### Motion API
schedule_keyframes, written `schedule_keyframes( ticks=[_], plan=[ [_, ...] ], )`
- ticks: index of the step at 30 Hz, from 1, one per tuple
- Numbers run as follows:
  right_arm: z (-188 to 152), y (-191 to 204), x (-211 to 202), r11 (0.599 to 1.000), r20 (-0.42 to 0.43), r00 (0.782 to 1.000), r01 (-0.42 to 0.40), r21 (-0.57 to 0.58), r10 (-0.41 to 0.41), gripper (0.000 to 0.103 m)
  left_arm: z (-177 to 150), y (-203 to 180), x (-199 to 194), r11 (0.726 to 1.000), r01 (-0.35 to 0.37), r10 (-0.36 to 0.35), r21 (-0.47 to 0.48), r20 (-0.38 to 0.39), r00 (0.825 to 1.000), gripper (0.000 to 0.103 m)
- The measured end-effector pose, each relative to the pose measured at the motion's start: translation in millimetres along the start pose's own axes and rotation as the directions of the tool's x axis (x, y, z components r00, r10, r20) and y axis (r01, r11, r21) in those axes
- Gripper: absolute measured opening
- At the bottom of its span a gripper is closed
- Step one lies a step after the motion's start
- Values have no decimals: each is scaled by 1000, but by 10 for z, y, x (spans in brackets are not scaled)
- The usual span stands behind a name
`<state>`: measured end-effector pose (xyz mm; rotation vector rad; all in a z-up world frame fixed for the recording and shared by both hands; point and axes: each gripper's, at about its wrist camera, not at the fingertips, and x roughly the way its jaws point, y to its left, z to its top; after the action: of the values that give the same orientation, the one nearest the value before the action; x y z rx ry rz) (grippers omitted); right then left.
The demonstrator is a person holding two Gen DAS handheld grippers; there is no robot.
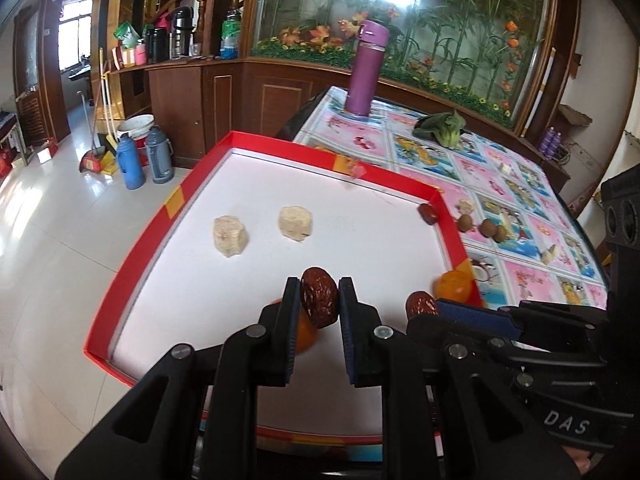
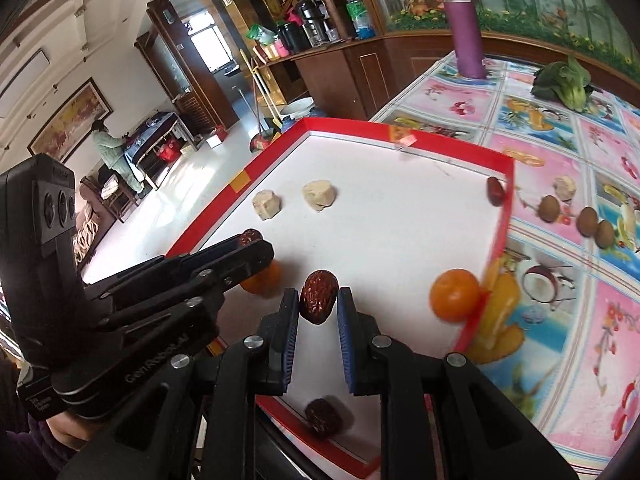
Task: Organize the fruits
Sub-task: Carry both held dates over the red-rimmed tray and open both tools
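Right, I see the table with its fruit-print cloth, and the red-rimmed white tray on its near-left part. Purple flask stands at 12 o'clock past the tray, leafy greens at 1 o'clock.

Left gripper is clamped on a red date, held above the tray floor. Right gripper is likewise pinched on its own red date, over the tray's near part.

On the tray: two pale chunks side by side at 11 o'clock, an orange against the right rim at 3 o'clock, a second orange partly hidden under the left gripper, one date in the far-right corner, one date near the front rim at 6 o'clock.

Off the tray at 2 o'clock: three small brown fruits and another pale chunk on the cloth.
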<state>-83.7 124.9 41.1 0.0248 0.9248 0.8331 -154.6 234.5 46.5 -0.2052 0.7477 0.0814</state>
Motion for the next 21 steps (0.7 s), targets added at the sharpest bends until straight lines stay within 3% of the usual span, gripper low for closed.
schedule_keyframes(
  ticks=[8, 17, 18, 20, 21],
  plan=[
    [-90, 24, 215, 998, -33, 998, 54, -18, -54, 18, 13, -8, 39, 996, -71, 70, 52, 24, 997, 21],
    [-176, 19, 208, 997, -35, 997, 72, -24, -73, 19, 38, -65, 72, 993, -90, 88, 80, 25, 996, 22],
    [-188, 25, 197, 997, -35, 997, 74, -27, -75, 19, 37, -67, 69, 993, -90, 88, 80, 23, 996, 24],
    [-203, 25, 179, 997, -40, 997, 69, -28, -70, 22, 39, -73, 65, 993, -93, 92, 76, 21, 996, 48],
    [-212, 26, 164, 998, -41, 997, 65, -28, -66, 24, 36, -78, 53, 992, -101, 100, 72, 27, 995, 52]
  ],
)
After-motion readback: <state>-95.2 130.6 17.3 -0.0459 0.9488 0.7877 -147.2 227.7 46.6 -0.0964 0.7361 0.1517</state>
